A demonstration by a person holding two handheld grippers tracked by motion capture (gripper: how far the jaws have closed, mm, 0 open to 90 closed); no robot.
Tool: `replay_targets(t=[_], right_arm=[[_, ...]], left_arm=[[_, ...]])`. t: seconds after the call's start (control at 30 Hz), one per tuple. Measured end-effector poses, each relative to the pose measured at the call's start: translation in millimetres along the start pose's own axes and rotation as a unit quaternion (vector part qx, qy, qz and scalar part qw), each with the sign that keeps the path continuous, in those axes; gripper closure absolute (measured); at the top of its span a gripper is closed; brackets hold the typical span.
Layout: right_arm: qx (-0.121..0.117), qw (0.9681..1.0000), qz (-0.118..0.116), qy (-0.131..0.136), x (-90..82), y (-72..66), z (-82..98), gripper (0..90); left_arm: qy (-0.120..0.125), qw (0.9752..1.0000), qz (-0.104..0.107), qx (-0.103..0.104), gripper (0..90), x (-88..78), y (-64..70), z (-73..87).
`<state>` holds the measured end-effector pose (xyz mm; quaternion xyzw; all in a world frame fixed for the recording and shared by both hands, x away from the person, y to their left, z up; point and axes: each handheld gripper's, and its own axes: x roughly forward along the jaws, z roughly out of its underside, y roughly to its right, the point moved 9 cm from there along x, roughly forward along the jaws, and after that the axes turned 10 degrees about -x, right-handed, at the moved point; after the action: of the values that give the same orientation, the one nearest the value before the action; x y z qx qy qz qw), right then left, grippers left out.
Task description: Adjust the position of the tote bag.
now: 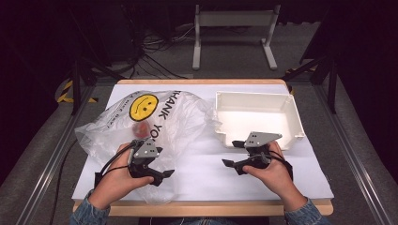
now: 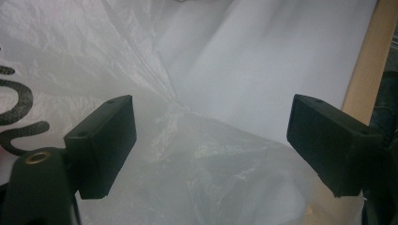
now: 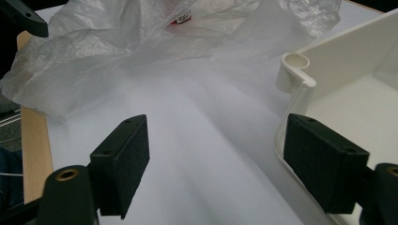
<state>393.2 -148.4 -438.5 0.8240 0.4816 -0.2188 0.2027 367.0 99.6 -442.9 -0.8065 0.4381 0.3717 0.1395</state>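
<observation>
A translucent white plastic bag [image 1: 155, 122] with a yellow smiley and black "THANK YOU" print lies crumpled on the table's left half. Something reddish [image 1: 140, 130] shows through it near the middle. My left gripper [image 1: 162, 176] hovers open over the bag's near edge; in the left gripper view the bag's thin film [image 2: 206, 159] lies between and below the wide-apart jaws. My right gripper [image 1: 230, 154] is open above the bare white table surface [image 3: 197, 154], its jaws pointing left toward the bag [image 3: 94, 61]. A white plastic bin [image 1: 256, 117] stands just behind it, its corner [image 3: 300, 75] beside one jaw.
The table has a wooden front edge [image 1: 211, 208] close to both hands. Beyond the table stand a white metal frame [image 1: 233, 33] and cables on a grey floor. Metal rails [image 1: 42, 173] run along both sides of the table.
</observation>
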Motion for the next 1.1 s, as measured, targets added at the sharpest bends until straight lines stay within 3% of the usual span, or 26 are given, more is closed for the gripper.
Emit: replay_targets(t=[0.07, 0.4, 0.6, 0.7, 0.73, 0.93, 1.0, 1.1], right_arm=[[0.000, 1.0000, 0.000, 0.000, 0.4, 0.0, 0.1, 23.1], [0.001, 1.0000, -0.005, -0.005, 2.9, -1.3, 2.5, 21.9], [0.001, 1.0000, -0.005, -0.005, 3.5, -1.5, 2.7, 21.4], [0.001, 1.0000, -0.005, -0.005, 3.9, -1.8, 2.6, 21.3], [0.001, 1.0000, -0.005, -0.005, 4.0, -1.7, 2.7, 21.3], [0.001, 1.0000, -0.005, -0.005, 4.4, -1.3, 3.2, 21.3], [0.002, 1.0000, -0.004, -0.004, 4.5, -1.0, 3.3, 21.3], [0.002, 1.0000, -0.004, -0.004, 4.6, -1.2, 3.3, 21.3]], left_arm=[[-0.018, 0.9998, 0.004, 0.006, 17.0, 2.9, -1.6, 6.1], [-0.057, 0.9971, 0.027, 0.042, 18.6, 8.1, 2.2, 18.1], [-0.071, 0.9964, 0.025, 0.040, 23.2, 12.0, -1.7, 23.2], [-0.079, 0.9959, 0.026, 0.035, 31.7, 13.3, -4.0, 25.9], [-0.079, 0.9957, 0.032, 0.036, 42.8, 12.8, -4.0, 25.6], [-0.063, 0.9962, 0.040, 0.044, 85.0, 4.7, -3.0, 20.1], [-0.053, 0.9970, 0.037, 0.044, 89.7, 0.1, -3.9, 16.5], [-0.039, 0.9978, 0.039, 0.037, 90.0, -4.8, -3.2, 12.7]])
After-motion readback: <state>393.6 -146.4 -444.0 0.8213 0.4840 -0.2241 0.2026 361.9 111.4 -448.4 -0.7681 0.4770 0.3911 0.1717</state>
